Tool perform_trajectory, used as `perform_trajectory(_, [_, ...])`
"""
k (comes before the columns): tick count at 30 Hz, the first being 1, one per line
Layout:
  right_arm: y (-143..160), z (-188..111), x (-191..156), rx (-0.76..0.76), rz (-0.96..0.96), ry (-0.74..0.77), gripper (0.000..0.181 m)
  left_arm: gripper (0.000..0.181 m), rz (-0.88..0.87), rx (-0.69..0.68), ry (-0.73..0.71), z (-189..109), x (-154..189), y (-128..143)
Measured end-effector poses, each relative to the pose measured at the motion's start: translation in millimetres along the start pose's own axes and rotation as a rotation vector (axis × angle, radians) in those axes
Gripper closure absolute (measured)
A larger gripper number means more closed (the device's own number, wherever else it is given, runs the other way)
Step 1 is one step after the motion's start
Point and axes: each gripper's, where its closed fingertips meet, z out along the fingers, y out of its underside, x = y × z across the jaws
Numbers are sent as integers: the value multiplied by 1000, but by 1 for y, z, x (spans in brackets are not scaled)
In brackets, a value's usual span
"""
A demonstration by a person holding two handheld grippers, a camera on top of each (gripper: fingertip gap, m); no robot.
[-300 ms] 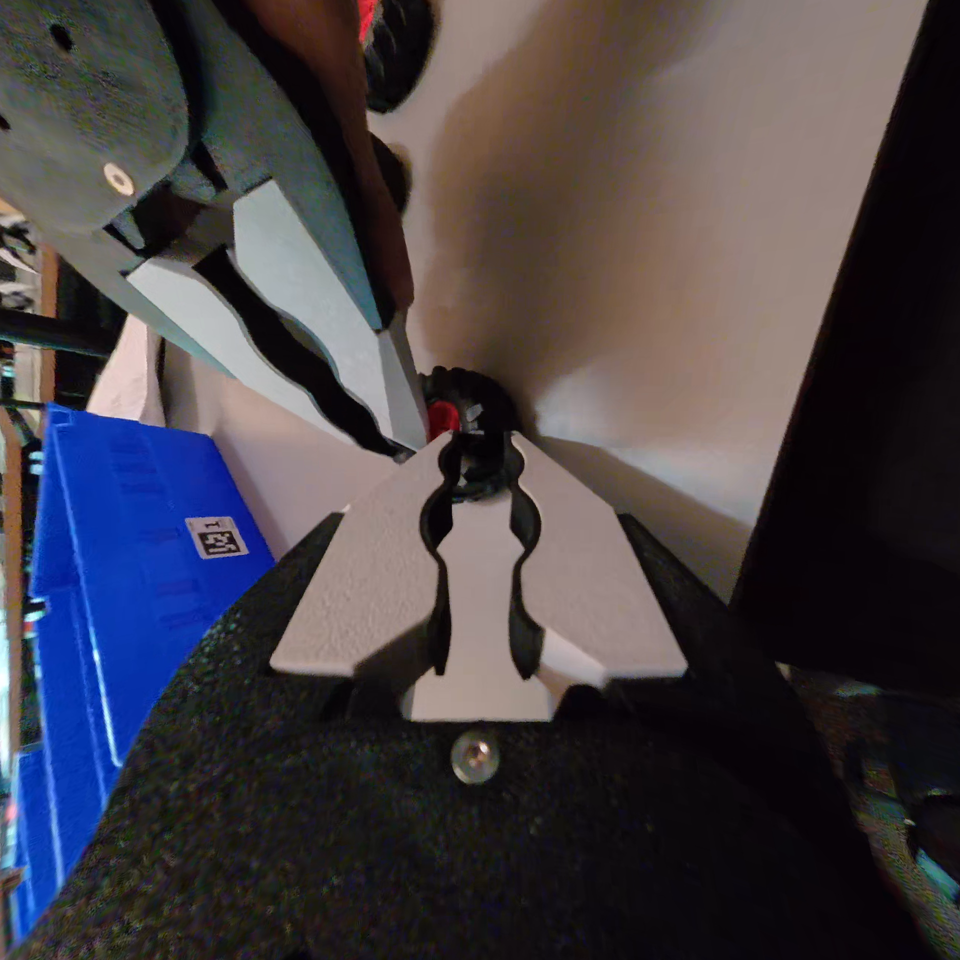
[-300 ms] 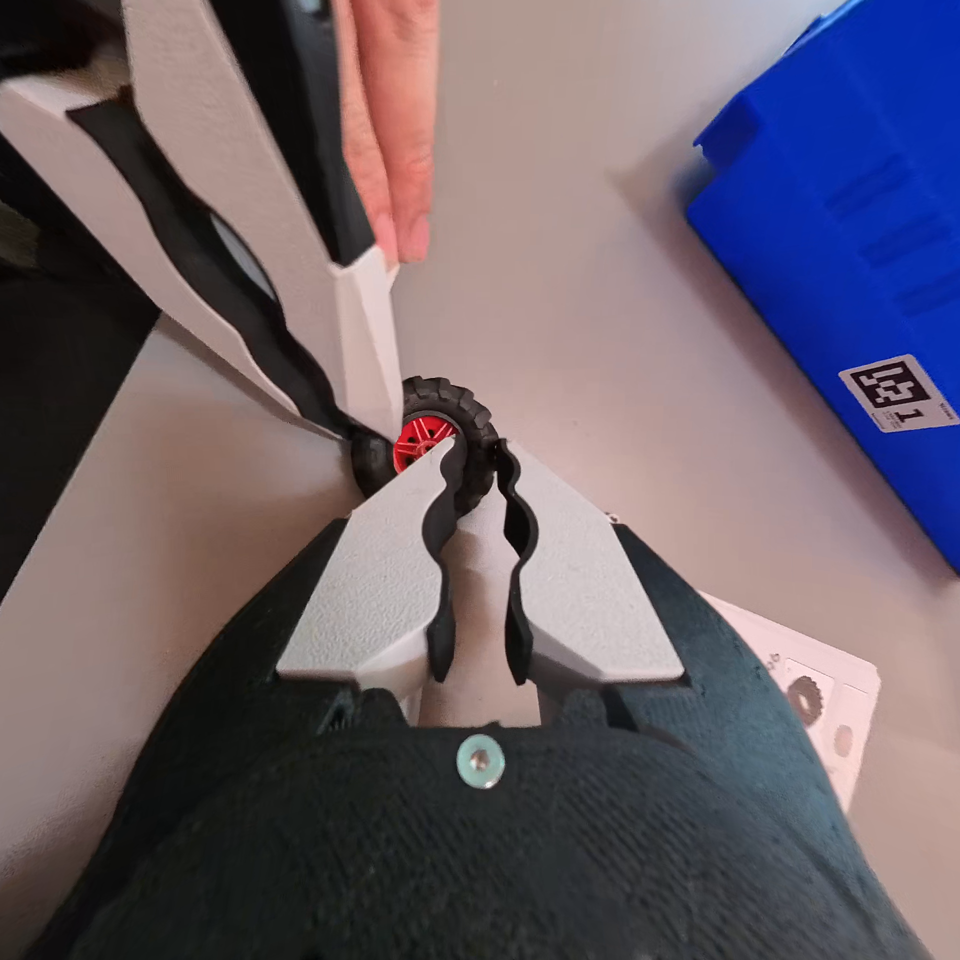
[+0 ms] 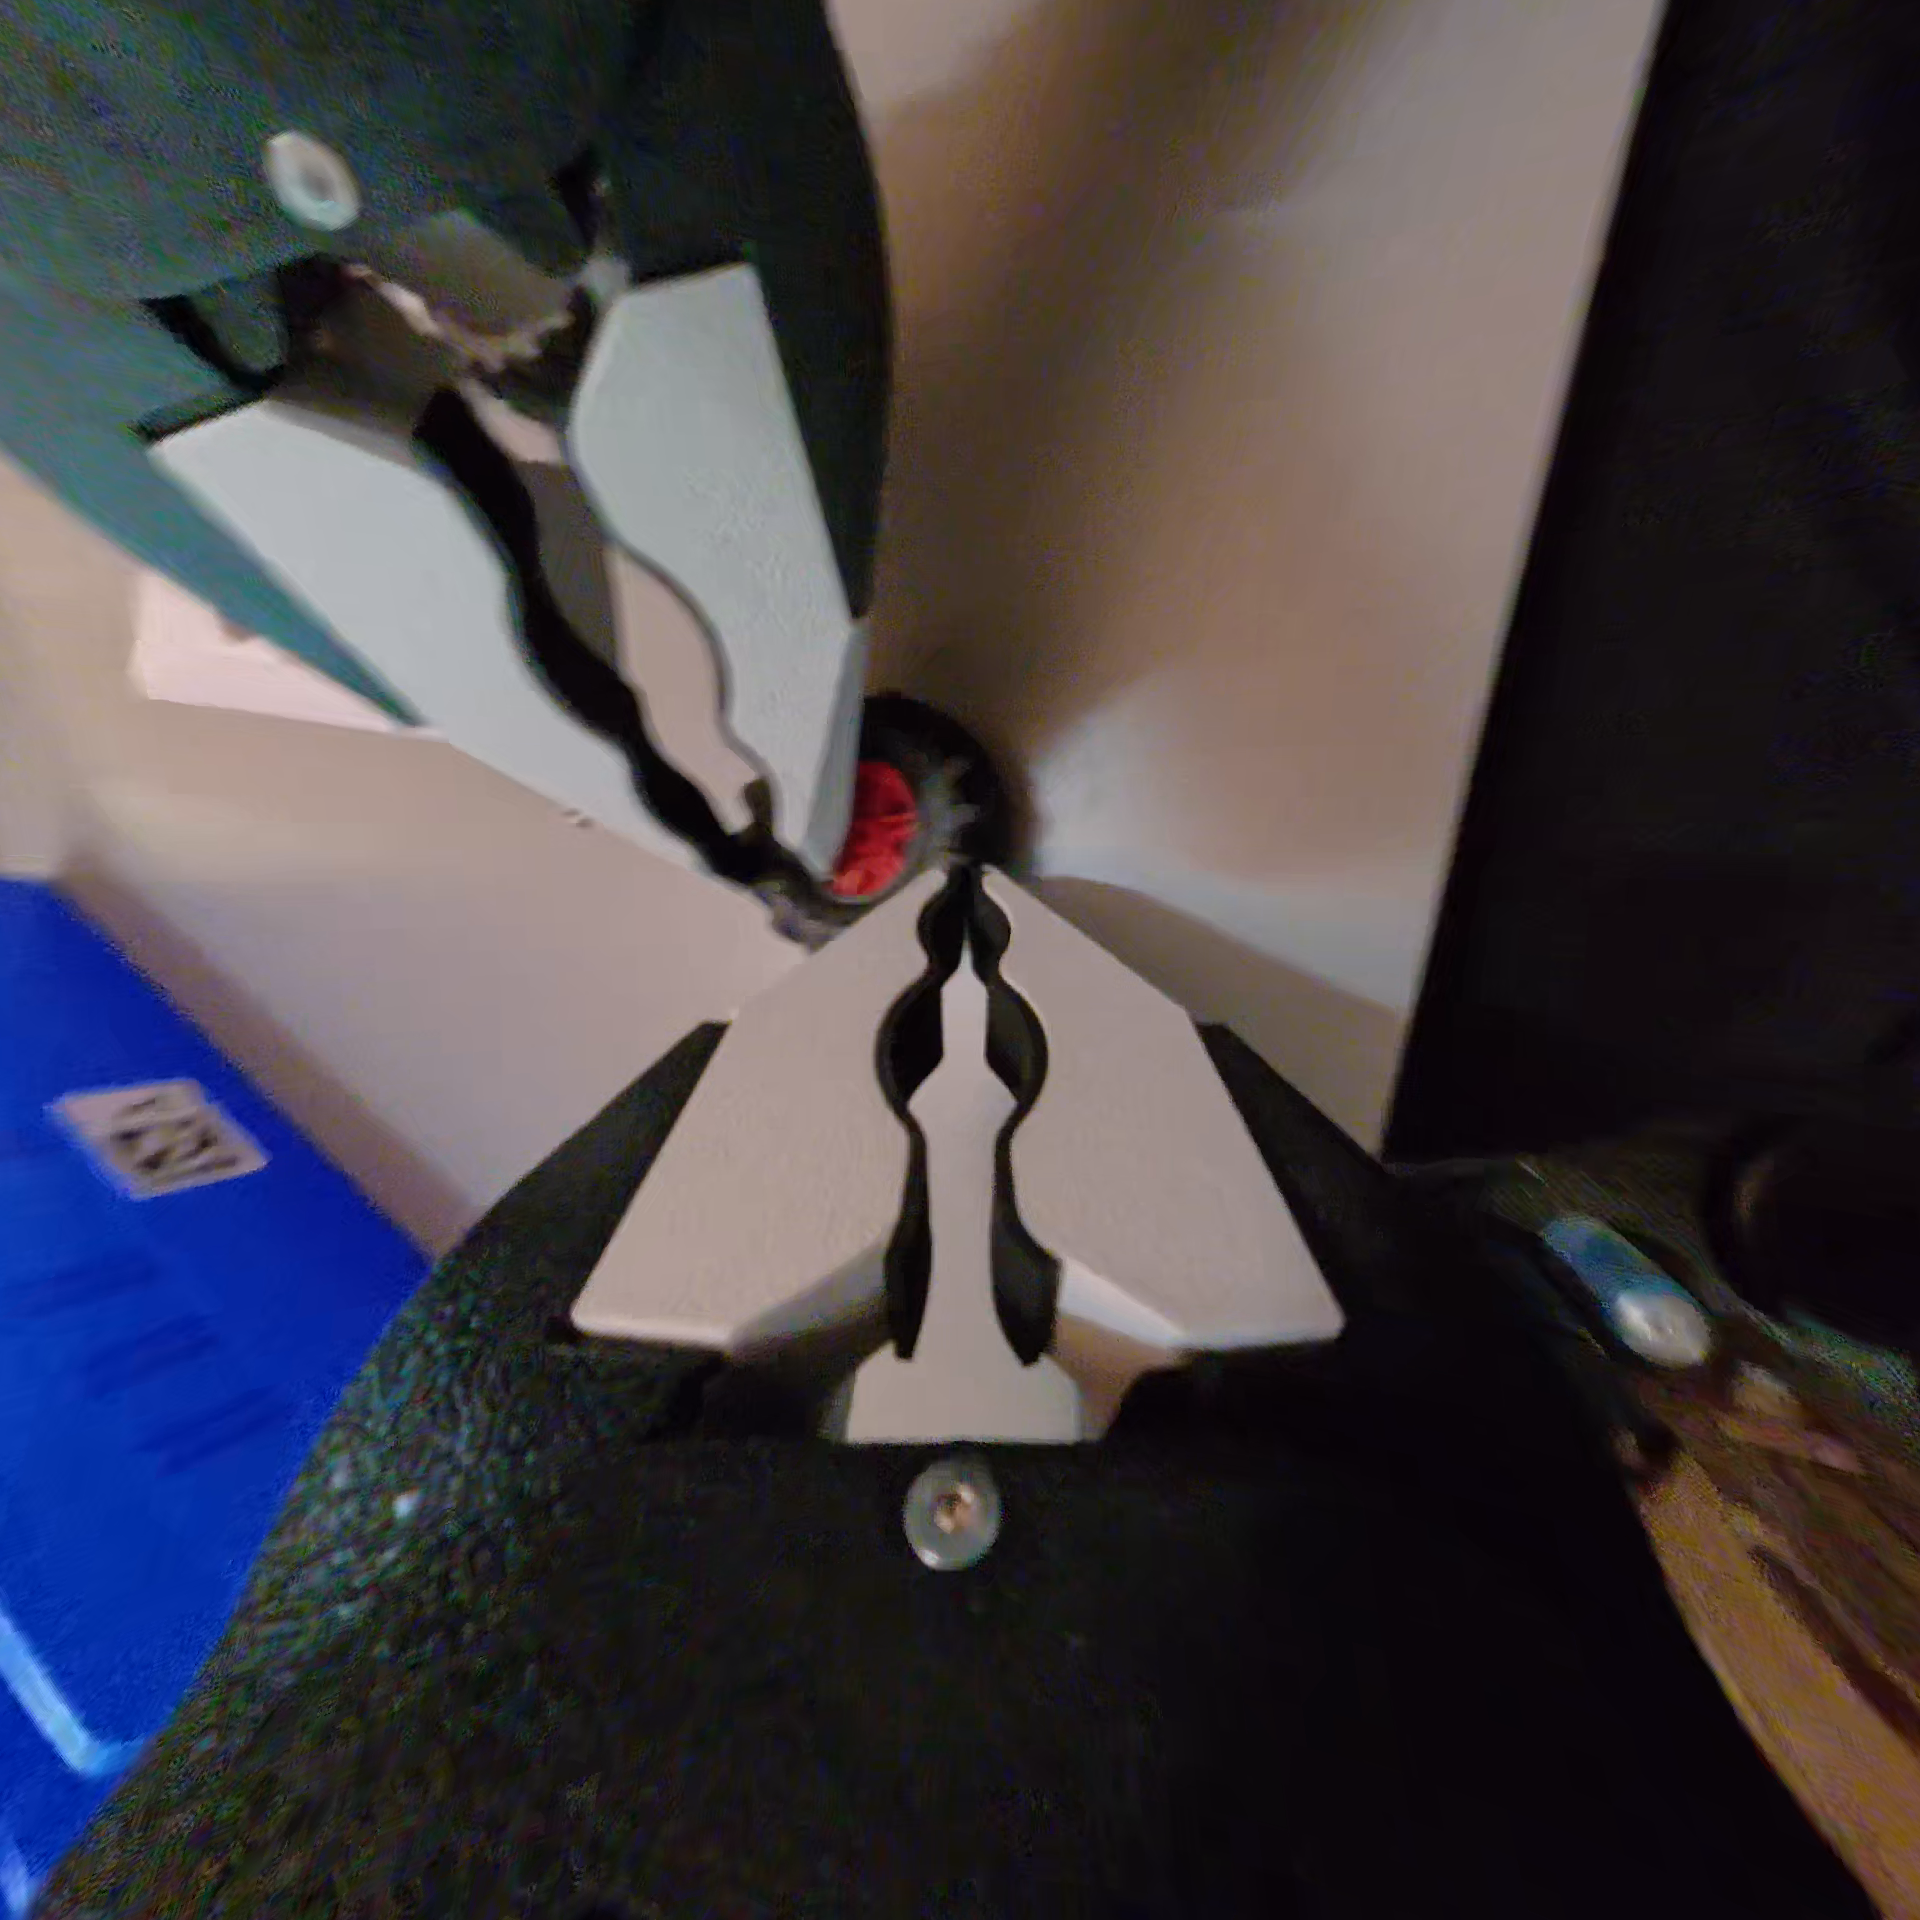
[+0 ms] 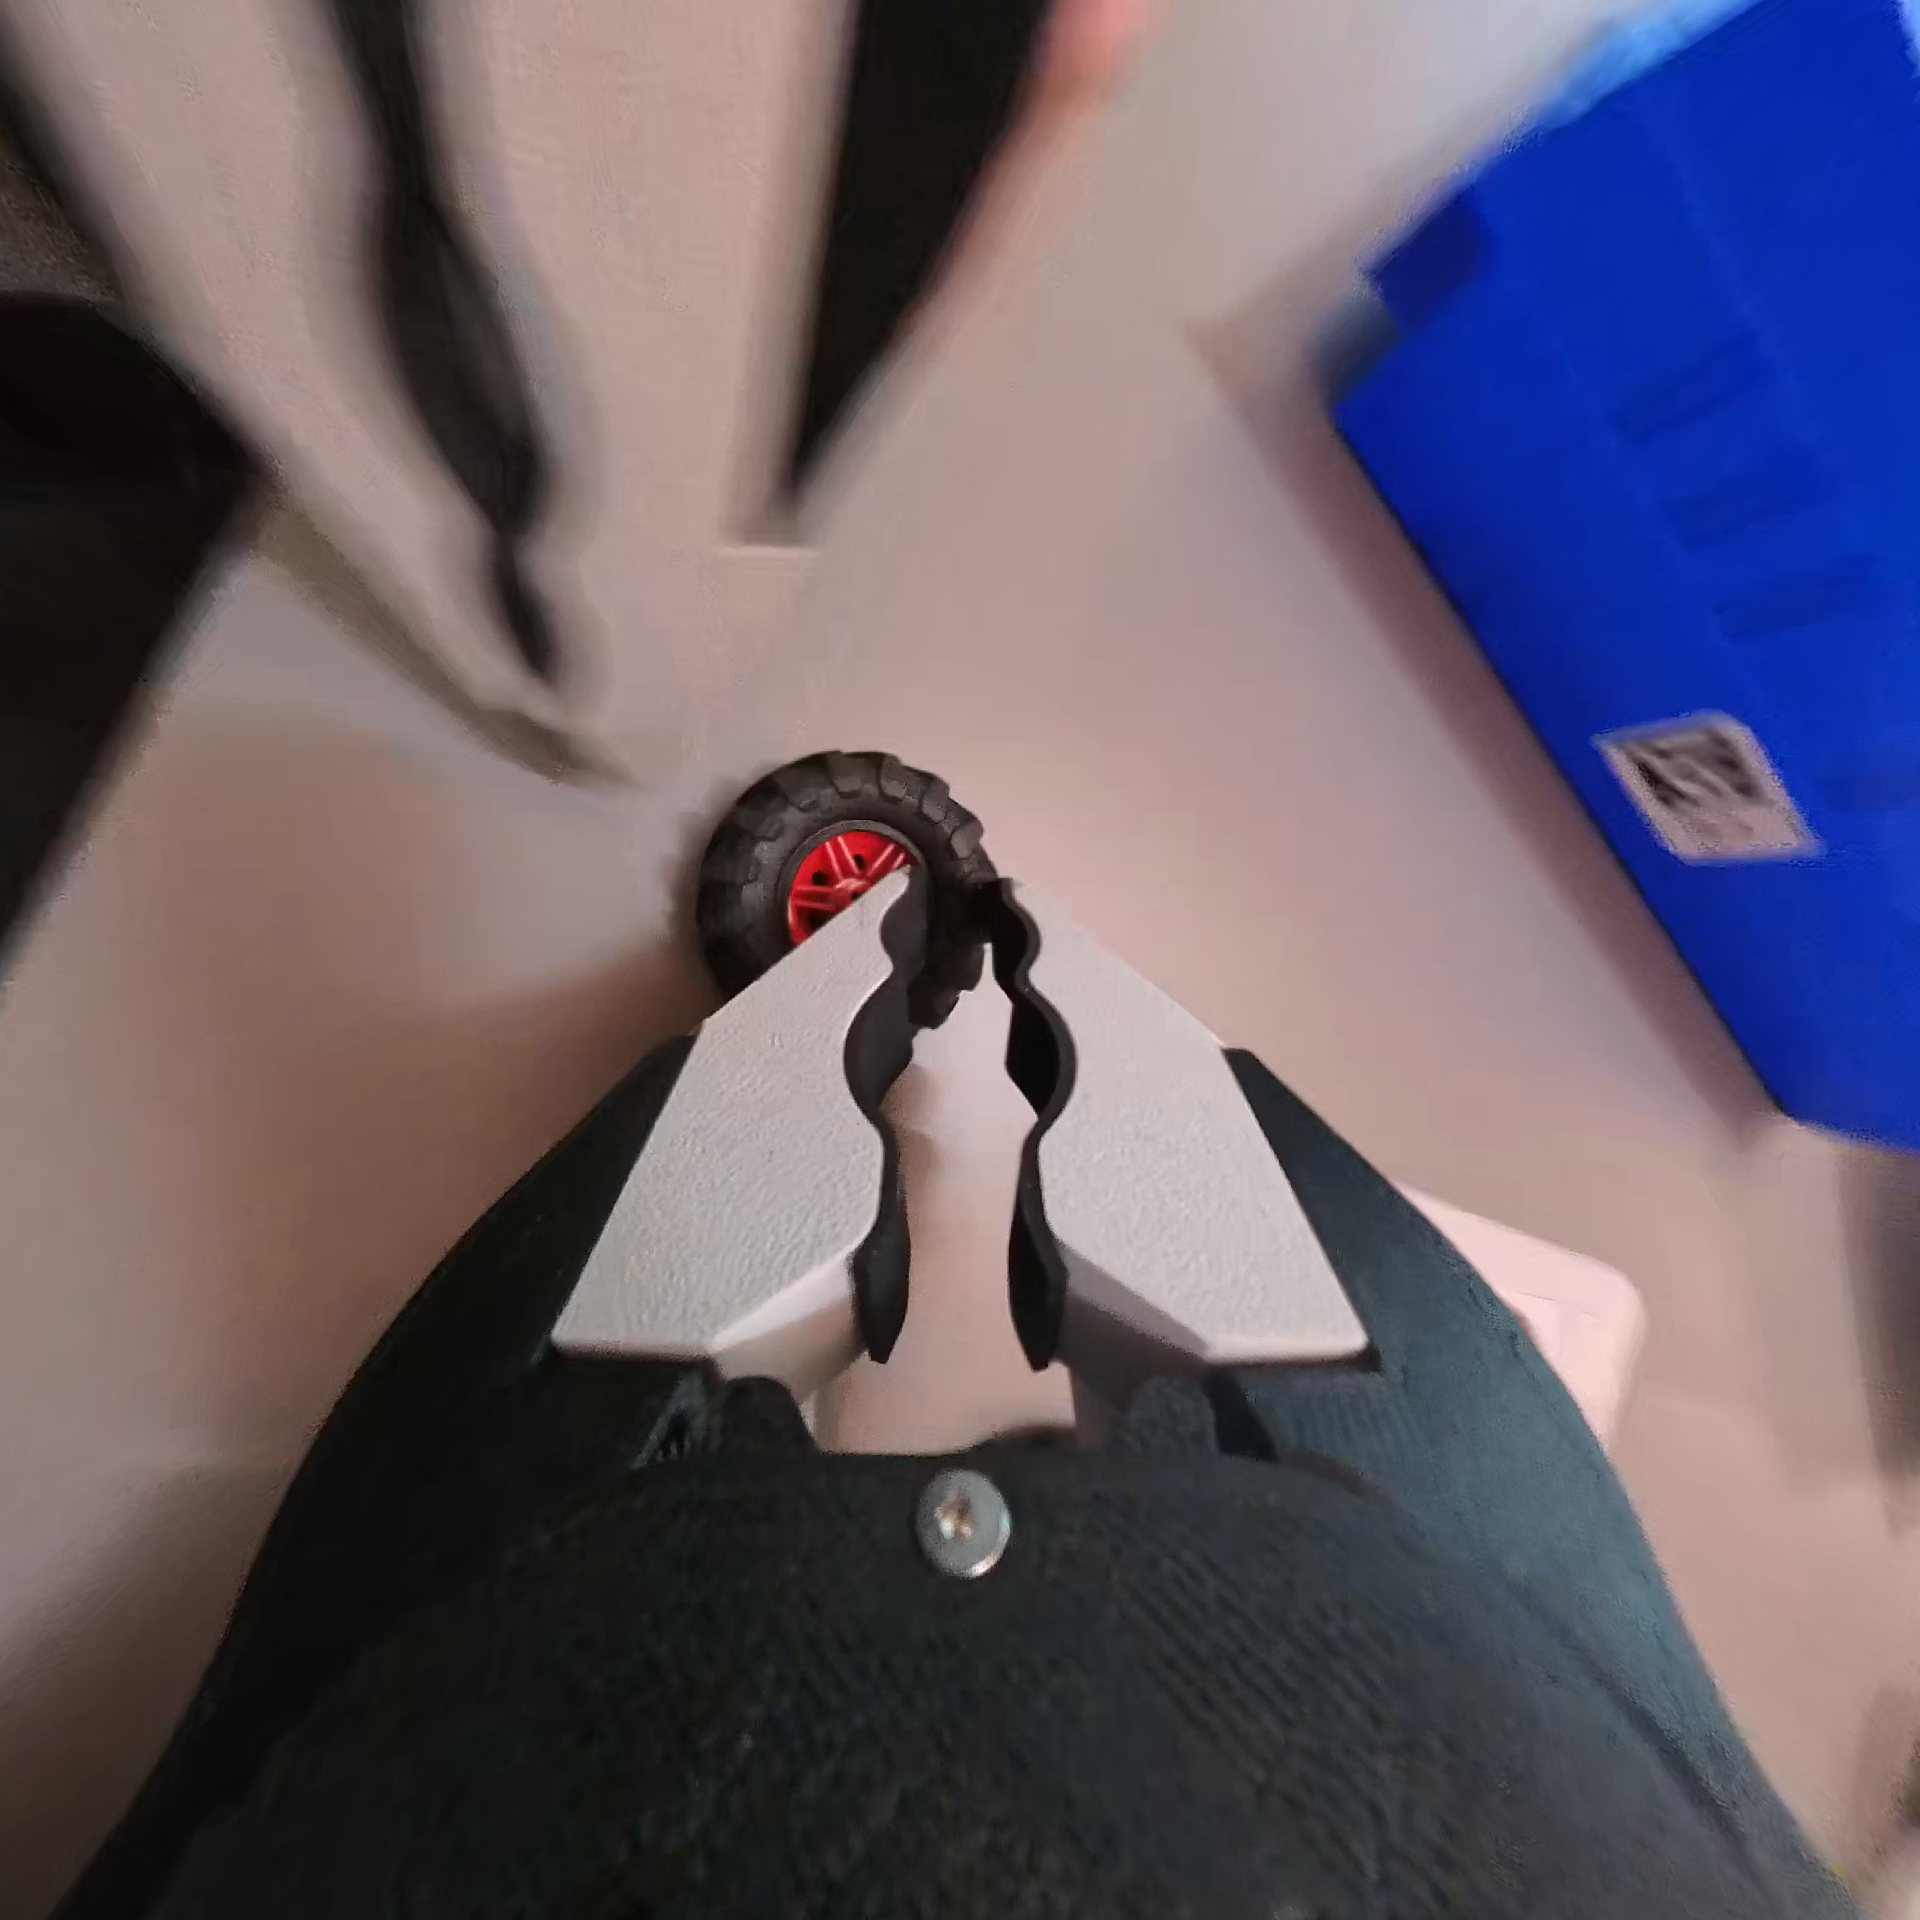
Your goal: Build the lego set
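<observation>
A small black wheel with a red hub [image 4: 831, 873] is held just above the pale table [image 4: 1143, 623]. My right gripper [image 4: 951, 925] is shut on the tyre's near edge. In the left wrist view it reaches in from the upper left [image 3: 805, 878], and the wheel [image 3: 883, 821] shows at its tips. My left gripper [image 3: 961, 888] has its tips pressed together with nothing visible between them, just short of the wheel. In the right wrist view the left gripper [image 4: 561, 727] is a blur at the upper left, apart from the wheel.
A blue bin [image 4: 1662, 520] with a square marker tag stands to the right; it also shows in the left wrist view [image 3: 156, 1299]. A white printed sheet [image 4: 1538, 1299] lies near the bin. A tall black object [image 3: 1714, 520] borders the table. A person's fingertip [image 4: 1101, 42] shows at the top.
My left gripper has come off the wheel, closed its tips and drawn back. My right gripper still holds the wheel. Both views are blurred by motion.
</observation>
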Motion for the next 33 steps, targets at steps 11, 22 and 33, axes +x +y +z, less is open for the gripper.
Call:
perform_trajectory(11, [-12, 0, -21, 92, -59, -220, 170, 181, 46, -3, -100, -6, -12, -3])
perform_trajectory(22, [-15, -2, -30, 83, -167, -282, 170, 161, -50, 4, -9, 3, 9, -3])
perform_trajectory(33, [-15, 0, -31, 97, -160, -323, 169, 173, 35, -144, -70, 5, 3, -3])
